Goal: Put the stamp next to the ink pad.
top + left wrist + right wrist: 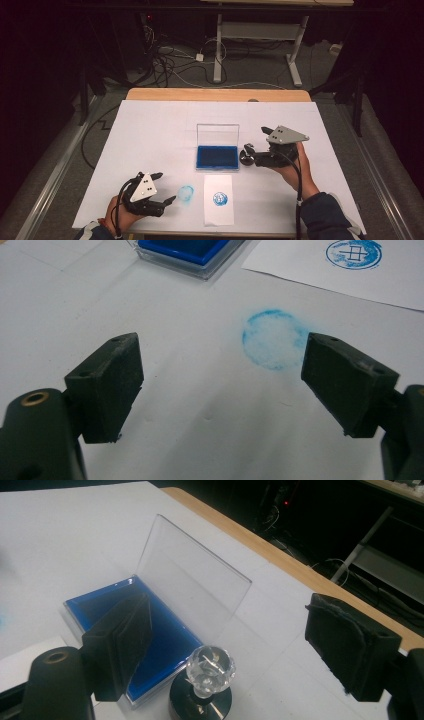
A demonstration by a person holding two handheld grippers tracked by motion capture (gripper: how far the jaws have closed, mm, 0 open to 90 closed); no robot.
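Blue ink fills the open ink pad [217,156] at the middle of the white-covered table [150,130], its clear lid [217,134] standing upright along the far edge. Just to the pad's right stands a stamp [247,156] with a dark round base and a faceted clear knob. In the right gripper view the stamp [202,682] rests upright on the table, close against the pad's corner [135,700], between the two black jaws but touched by neither. The right gripper [252,145], held in the person's right hand [292,167], has its jaws spread wide apart around the stamp, gripping nothing.

Nearer the person, a white slip of paper [219,200] lies in front of the pad and carries a round blue stamp print [220,198]; the left gripper view shows the same print [354,252] as a ring with a character inside. To the slip's left, a fainter blue circular smudge [186,193] marks the table cover itself.

The left gripper [165,189], in the person's left hand [122,212], sits low at the near left, its jaws apart and empty, pointing toward the smudge [274,339], which lies on the cover just ahead of its right jaw.
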